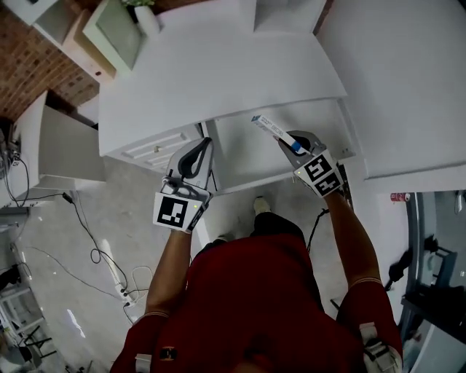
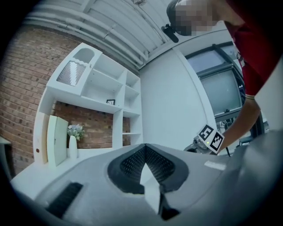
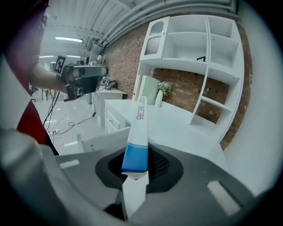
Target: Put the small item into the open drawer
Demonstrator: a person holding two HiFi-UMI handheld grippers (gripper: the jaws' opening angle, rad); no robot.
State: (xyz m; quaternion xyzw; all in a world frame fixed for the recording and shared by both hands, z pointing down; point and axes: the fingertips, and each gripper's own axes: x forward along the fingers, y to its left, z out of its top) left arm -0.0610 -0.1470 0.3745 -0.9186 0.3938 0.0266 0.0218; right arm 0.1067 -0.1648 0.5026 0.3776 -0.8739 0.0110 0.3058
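A slim white tube with a blue end (image 1: pixel 272 128) sticks out of my right gripper (image 1: pixel 295 146), which is shut on its blue end. The tube hangs over the right part of the open white drawer (image 1: pixel 244 156) under the cabinet top. In the right gripper view the tube (image 3: pixel 138 126) points up and away from the right gripper (image 3: pixel 139 154). My left gripper (image 1: pixel 192 162) sits at the drawer's left front corner, its jaws together with nothing between them. The left gripper view shows that gripper (image 2: pixel 144 148) aimed over the cabinet top.
The white cabinet top (image 1: pixel 218 65) overhangs the drawer's back. A vase of flowers (image 1: pixel 145 18) and leaning panels stand at its far left. Closed drawer fronts (image 1: pixel 156 149) lie left of the open one. Cables and a power strip (image 1: pixel 116 280) trail on the floor.
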